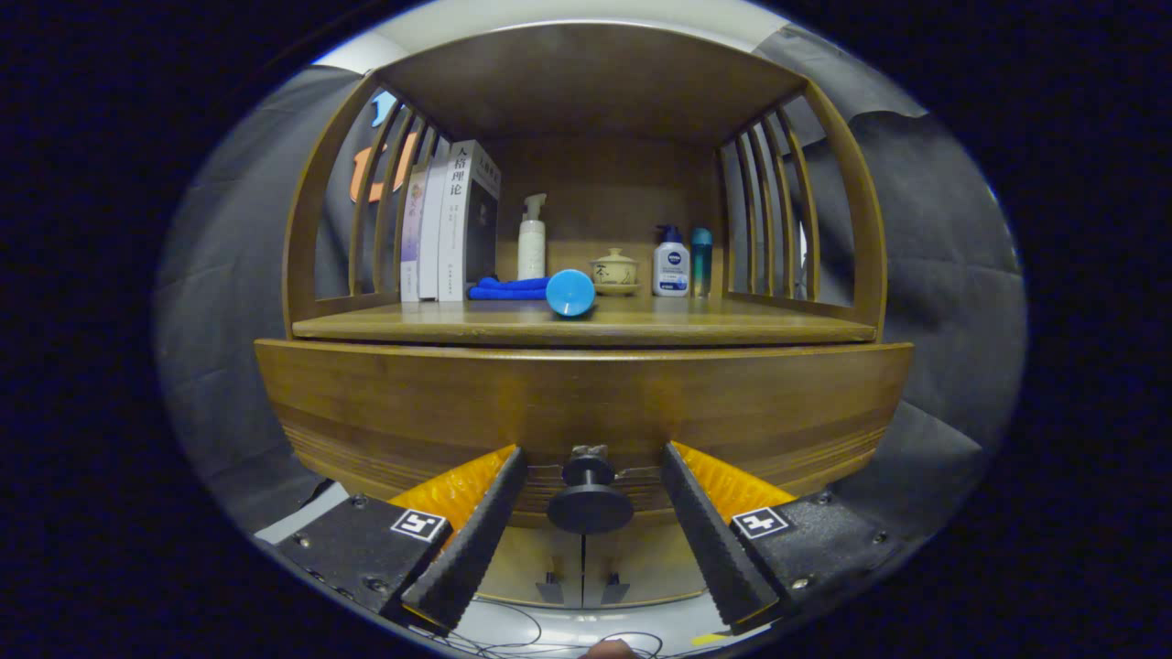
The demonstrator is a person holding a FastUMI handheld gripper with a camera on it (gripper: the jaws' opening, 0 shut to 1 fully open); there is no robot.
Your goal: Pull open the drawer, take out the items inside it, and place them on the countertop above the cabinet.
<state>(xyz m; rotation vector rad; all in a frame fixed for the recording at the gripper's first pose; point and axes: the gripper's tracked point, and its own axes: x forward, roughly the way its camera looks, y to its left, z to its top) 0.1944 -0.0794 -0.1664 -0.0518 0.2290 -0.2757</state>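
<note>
Low in the frame the gripper [591,467] has its two fingers spread wide, one at lower left and one at lower right, holding nothing; the dark round knob [589,499] of the drawer [586,403] sits in the gap between them, touched by neither finger. Below the knob, at the bottom centre, the tops of two pale cabinet doors [583,572] show, and thin dark cables [513,631] lie on the light floor beneath. The drawer front spans the middle of the frame as a broad curved wooden band and looks shut, flush under the countertop [586,325]. On that countertop, just above centre, a blue cup [570,292] lies on its side with its mouth facing the camera, next to a folded blue cloth [506,289]. Further back, toward the upper left, a few books [450,224] stand upright against the slatted side of the shelf. Behind the cloth stands a white pump bottle [531,240], then a small lidded ceramic pot [614,271] at centre, and to its right a white bottle with a blue cap [670,263] beside a slim teal bottle [701,262]. A wooden top [586,82] arches over the shelf at the top of the frame
</note>
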